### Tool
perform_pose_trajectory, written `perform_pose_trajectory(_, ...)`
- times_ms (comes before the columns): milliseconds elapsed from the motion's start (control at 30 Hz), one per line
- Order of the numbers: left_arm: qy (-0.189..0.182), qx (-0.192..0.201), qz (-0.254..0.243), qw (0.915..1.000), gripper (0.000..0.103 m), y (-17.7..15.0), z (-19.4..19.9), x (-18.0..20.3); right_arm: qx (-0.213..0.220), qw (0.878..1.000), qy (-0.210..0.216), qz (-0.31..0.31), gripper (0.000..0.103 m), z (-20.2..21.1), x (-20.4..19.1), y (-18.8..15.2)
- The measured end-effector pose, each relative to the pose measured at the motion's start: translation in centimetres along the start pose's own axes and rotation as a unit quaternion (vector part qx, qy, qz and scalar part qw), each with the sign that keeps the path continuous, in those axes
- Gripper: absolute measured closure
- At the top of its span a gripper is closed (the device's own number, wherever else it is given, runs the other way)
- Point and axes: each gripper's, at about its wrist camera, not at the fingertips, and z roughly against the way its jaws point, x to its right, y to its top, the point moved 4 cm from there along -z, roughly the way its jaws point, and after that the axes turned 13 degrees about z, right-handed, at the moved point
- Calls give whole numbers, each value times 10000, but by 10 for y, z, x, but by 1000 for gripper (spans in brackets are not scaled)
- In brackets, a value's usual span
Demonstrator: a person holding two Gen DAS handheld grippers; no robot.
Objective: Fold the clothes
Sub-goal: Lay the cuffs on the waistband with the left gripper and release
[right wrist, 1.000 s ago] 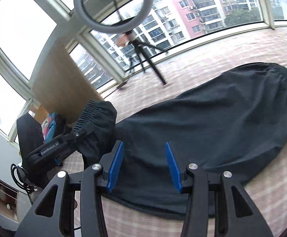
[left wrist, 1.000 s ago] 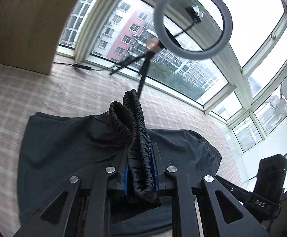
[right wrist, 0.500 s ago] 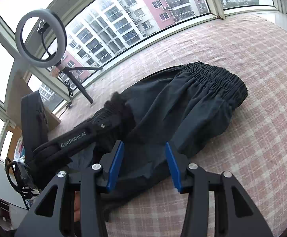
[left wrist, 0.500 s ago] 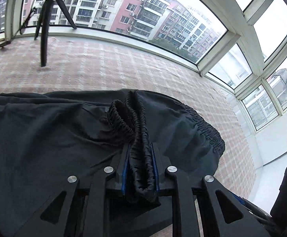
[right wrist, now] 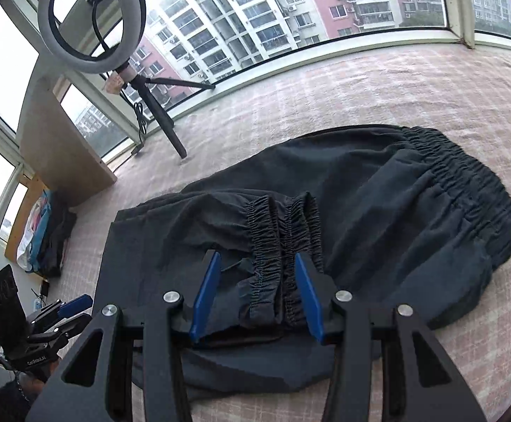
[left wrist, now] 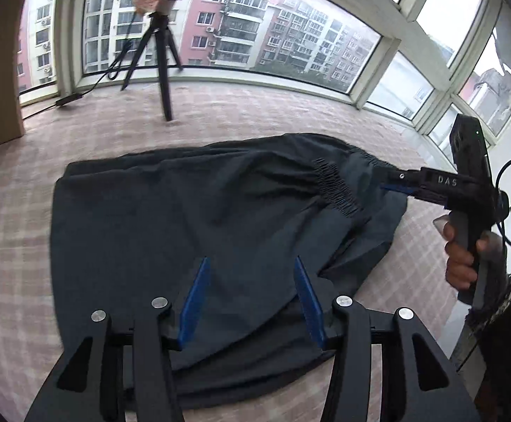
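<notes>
On the pink checked bed cover (left wrist: 220,119) the dark trousers (left wrist: 185,218) lie folded. Left gripper (left wrist: 252,299) tilts down above smooth cloth, fingers opening, empty. Right gripper (right wrist: 255,292), fingers half apart, straddles gathered elastic cuffs (right wrist: 283,232), not pinching.

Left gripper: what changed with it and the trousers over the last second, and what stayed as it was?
The left gripper let go of the elastic cuffs it had clamped; its jaws are opening, with nothing pinched. The cuffs now lie on the dark trousers, folded over, between the pads of the right gripper, which has come in over them. Unchanged: the right gripper's open width, the trousers on the checked cover, and the ring light.
</notes>
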Motion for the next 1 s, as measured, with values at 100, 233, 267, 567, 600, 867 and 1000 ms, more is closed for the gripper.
perform_pose_trajectory(100,148,-99,376,9991,56,-8,-1,-31,-352,9989,-178,269,59,-28,-5,-1)
perform_pose_trajectory(233,142,-66,233,9996,56,-18,-4,-34,-625,9971,-274,337,59,-44,-4,-7)
perform_pose_trajectory(267,177,-56,185,9997,56,-20,-7,-33,-668,9968,-261,347,59,-47,-5,-9)
perform_pose_trajectory(567,61,2,45,10000,56,-14,-9,-21,-461,9964,-587,412,96,-5,-5,-4)
perform_pose_trajectory(600,52,-5,-35,10000,56,-13,-11,-17,-520,9953,-724,388,96,-6,3,-4)
perform_pose_trajectory(867,160,-310,-344,9988,56,-17,-44,-3,-684,9951,-712,-33,88,-8,45,-13)
perform_pose_trajectory(1000,343,-131,-469,9982,56,-17,-31,-9,-78,9990,-176,-409,72,30,56,-12)
